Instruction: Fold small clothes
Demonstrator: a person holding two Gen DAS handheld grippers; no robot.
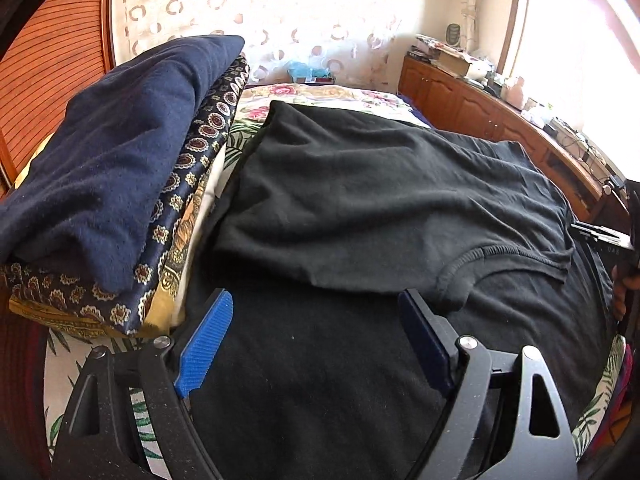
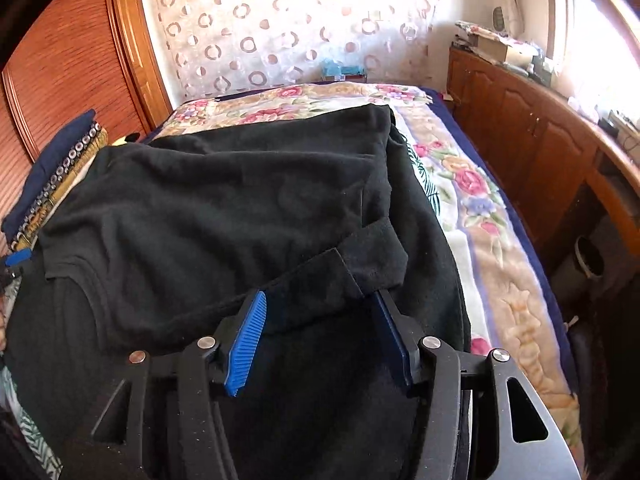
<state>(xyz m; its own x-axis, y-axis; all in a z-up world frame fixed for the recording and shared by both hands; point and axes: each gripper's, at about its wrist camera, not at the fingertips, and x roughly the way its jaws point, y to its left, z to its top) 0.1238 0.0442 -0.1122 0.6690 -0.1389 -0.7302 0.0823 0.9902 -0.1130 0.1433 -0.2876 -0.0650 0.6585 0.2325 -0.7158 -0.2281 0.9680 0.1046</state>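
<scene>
A black T-shirt (image 1: 360,200) lies spread on the bed, its far half folded over towards me, with the collar (image 1: 472,264) on the near fold. My left gripper (image 1: 316,300) hovers open just over the shirt's near part, and nothing sits between its blue pads (image 1: 204,344). In the right wrist view the same T-shirt (image 2: 224,208) has a sleeve (image 2: 352,264) folded inward. My right gripper (image 2: 320,298) stands open around that sleeve's near edge; the cloth lies between the pads (image 2: 246,344) without being pinched.
A stack of folded clothes (image 1: 112,152), navy on top of patterned cloth, sits left of the shirt. The floral blanket (image 2: 472,184) covers the bed to the right. A wooden cabinet (image 2: 520,148) runs along the right wall and a wardrobe (image 2: 68,60) stands at the left.
</scene>
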